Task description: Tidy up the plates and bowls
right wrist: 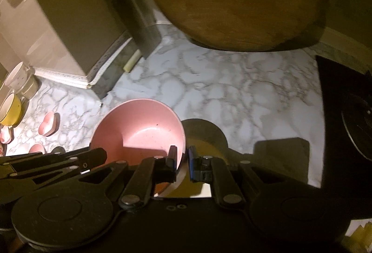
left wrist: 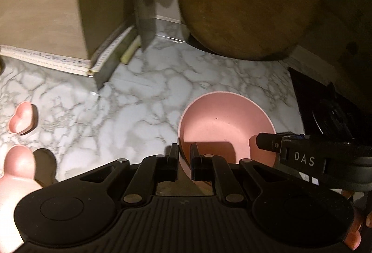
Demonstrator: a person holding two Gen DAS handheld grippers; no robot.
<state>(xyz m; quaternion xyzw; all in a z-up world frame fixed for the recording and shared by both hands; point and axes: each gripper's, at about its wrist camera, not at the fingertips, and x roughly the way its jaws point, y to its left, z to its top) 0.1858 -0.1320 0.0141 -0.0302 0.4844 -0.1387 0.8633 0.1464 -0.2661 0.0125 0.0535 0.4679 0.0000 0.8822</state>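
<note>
Item: round pink plastic bowl [left wrist: 226, 127] — rim pinched by left gripper [left wrist: 184, 155] and right gripper [right wrist: 181, 157], held above marble-patterned white countertop [left wrist: 139, 99]; round wooden board [left wrist: 251, 4] stood behind the bowl.

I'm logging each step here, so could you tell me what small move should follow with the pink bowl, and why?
Probably set the pink bowl down on the bare marble counter: the left gripper and right gripper each pinch its rim.
</note>
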